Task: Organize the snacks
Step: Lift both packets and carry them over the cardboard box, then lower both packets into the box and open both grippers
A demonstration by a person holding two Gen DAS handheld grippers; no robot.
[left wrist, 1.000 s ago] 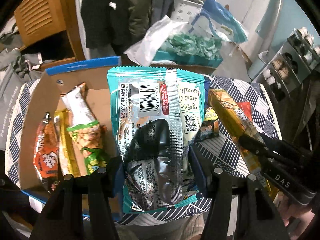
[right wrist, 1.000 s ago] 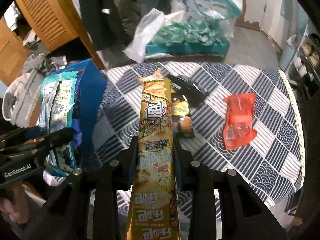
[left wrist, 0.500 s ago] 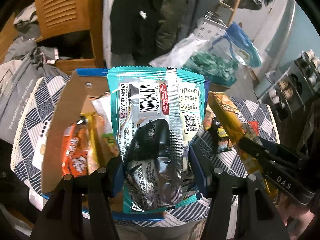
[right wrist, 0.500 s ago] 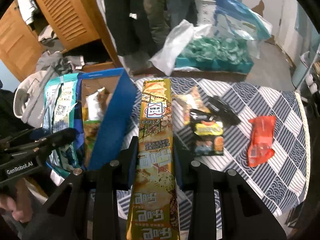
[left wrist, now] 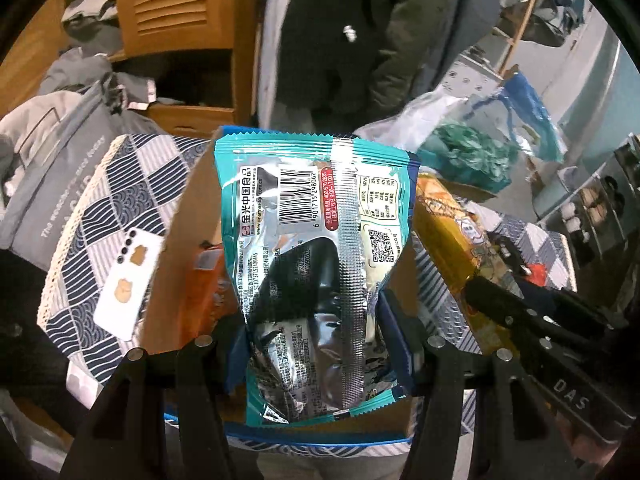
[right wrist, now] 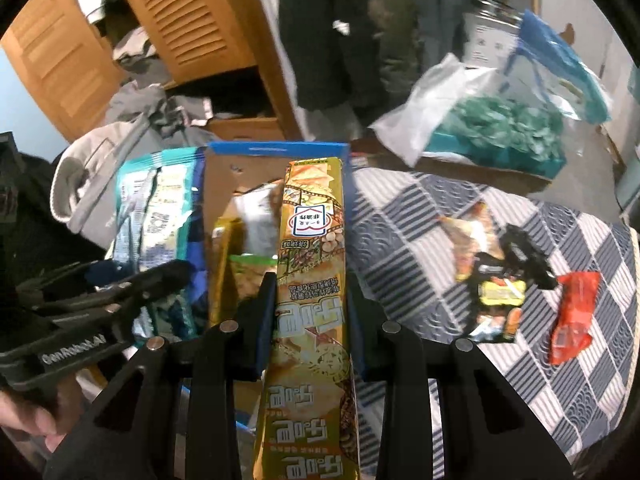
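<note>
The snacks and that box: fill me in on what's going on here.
A person is sorting snacks with a gripper in each hand. The left gripper is clamped on a teal snack bag, the right gripper on a long gold snack pack. Both are held over the blue-edged cardboard box, which already holds a few packets. Three more snacks, among them a red packet, lie on the checked tablecloth.

Both views are dim and cool-toned, with black fisheye corners and lines bowing hard toward the rims. Glare streaks the silver back of the teal snack bag [left wrist: 316, 272]. The far wardrobe [right wrist: 192, 20] and hanging coats [left wrist: 360, 32] are smeared with motion blur; near objects stay sharp.
</note>
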